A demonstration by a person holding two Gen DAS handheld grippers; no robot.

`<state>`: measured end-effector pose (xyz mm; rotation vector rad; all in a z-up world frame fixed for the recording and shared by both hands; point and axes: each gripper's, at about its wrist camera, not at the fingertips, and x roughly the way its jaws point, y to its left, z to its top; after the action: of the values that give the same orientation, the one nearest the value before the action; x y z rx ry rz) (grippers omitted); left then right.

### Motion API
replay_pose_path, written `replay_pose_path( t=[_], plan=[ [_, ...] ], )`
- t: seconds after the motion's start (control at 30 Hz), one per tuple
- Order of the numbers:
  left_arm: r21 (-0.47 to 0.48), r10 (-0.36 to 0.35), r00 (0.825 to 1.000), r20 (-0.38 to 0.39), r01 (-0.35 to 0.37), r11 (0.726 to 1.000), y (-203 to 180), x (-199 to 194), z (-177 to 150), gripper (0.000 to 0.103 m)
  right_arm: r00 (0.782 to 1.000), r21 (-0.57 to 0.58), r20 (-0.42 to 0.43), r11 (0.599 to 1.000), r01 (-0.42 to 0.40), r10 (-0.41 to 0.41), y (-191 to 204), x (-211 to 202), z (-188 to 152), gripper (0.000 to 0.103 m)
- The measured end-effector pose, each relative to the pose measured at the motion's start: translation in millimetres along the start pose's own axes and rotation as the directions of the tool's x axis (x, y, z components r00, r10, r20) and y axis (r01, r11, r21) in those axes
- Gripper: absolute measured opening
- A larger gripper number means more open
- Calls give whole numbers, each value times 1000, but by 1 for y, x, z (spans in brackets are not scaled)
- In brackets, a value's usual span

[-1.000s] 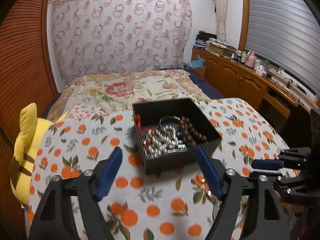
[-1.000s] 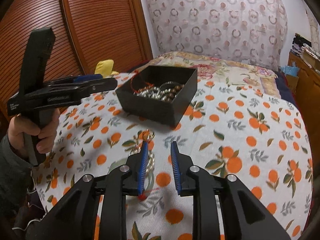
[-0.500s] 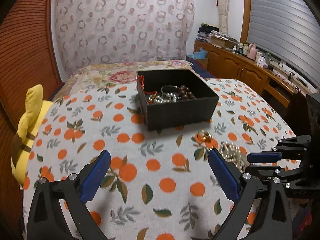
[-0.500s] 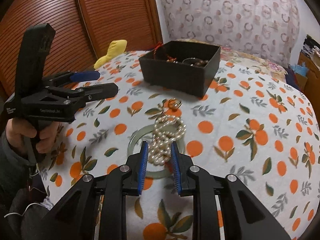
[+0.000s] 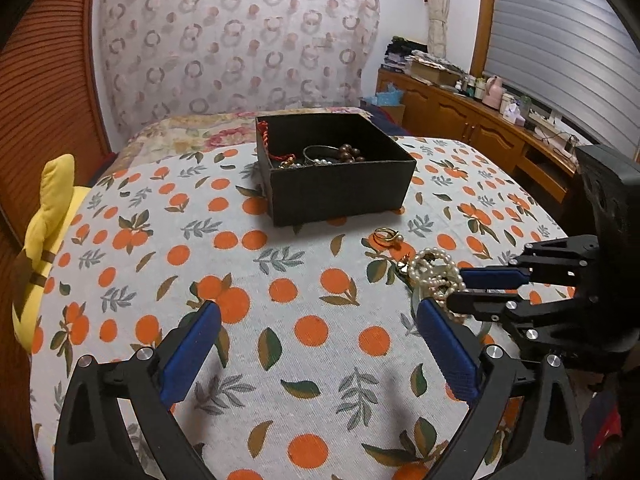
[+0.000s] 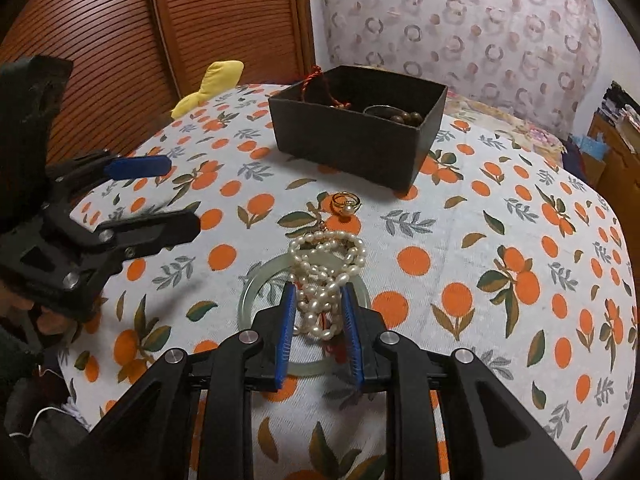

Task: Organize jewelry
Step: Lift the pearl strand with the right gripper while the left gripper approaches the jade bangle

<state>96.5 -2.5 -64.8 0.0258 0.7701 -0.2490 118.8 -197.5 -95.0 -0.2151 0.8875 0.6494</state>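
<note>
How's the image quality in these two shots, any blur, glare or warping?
Left wrist view: strong fisheye bending, dark vignetted corners, black box sharp, no glare. Right wrist view: same warping, pearl necklace crisp between the right claw fingers, soft indoor light, faint shadows.

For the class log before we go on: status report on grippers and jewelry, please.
Right gripper open, straddling pearl necklace lying on jade bangle. Left gripper open, empty. Gold pearl ring loose before black box. Nothing in the way.
</note>
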Motion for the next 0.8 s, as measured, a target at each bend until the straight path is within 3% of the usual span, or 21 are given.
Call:
replay_pose_path(
  t=[0.1, 0.17, 0.2, 0.5, 0.8],
  plan=[
    [-4, 4, 1000, 1, -4, 1000, 1, 1, -1, 95, 1000, -6, 3, 1000, -7, 7, 1, 1, 1, 24],
    [-14, 2, 1000, -3, -2, 1000, 2, 3, -1, 95, 1000, -8, 8, 1000, -22, 22, 1, 1, 1, 11],
    [-16, 2, 1000, -4, -2, 1000, 3, 3, -1, 95, 999, -5, 12, 999, -32, 32, 1, 1, 0, 10],
    [-18, -10, 1000, -3, 10, 1000, 1, 3, -1, 95, 992, -1, 121, 999, -44, 44, -3, -33, 7, 10],
    [-27, -28, 999, -17, 28, 999, -6, 7, -4, 95, 965, 5, 261, 1000, -16, 14, -15, -85, 25, 10]
  ],
)
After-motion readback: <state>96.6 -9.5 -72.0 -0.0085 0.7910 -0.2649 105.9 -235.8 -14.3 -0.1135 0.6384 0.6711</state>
